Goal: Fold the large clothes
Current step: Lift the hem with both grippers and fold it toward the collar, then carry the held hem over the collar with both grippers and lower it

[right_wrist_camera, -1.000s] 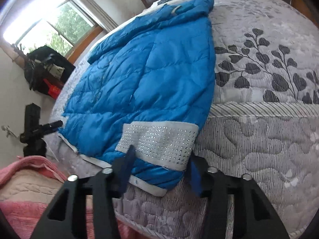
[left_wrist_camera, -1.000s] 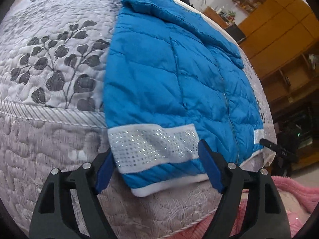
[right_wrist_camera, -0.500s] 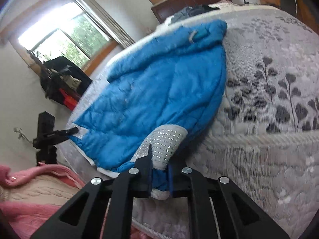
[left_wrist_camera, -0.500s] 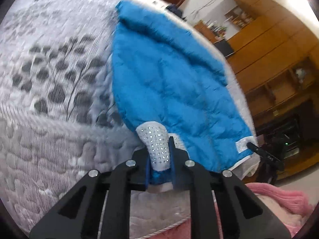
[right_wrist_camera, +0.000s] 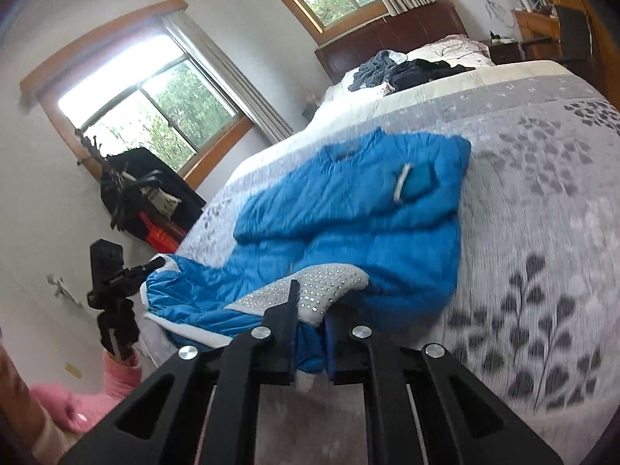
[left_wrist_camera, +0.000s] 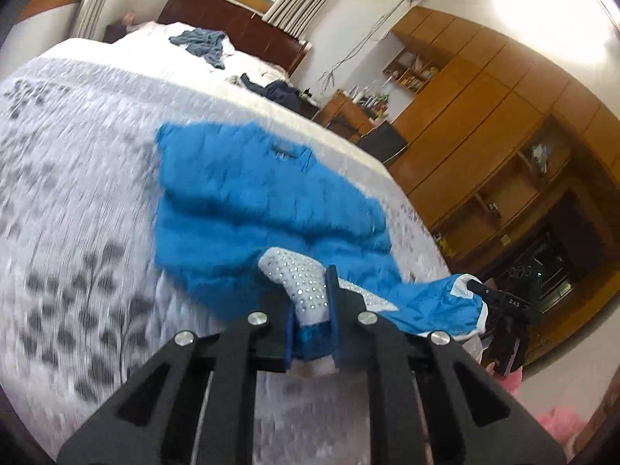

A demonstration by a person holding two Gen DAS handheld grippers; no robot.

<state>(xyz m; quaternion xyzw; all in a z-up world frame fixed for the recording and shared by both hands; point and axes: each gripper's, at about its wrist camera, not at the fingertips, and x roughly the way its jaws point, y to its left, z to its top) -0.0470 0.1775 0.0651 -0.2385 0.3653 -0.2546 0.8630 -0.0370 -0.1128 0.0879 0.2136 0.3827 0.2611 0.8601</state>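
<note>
Blue jacket (left_wrist_camera: 248,201) with silver-studded grey band; grey leaf-patterned bedspread (left_wrist_camera: 69,193)

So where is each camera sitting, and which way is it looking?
Left wrist: on the left claw, facing up the bed toward the wardrobe; its fingers pinch the blue jacket.
Right wrist: on the right claw, facing the windows; a pink sleeve shows.
Shared: jacket, bed, headboard.

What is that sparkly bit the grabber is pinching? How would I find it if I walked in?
Look at the big bed with the grey leaf-pattern quilt, then at the bright blue puffy jacket lying on it. At the jacket's near edge, pinched in the right gripper, is a grey band dotted with shiny studs. It is the only sparkly part; the rest is plain blue.
</note>
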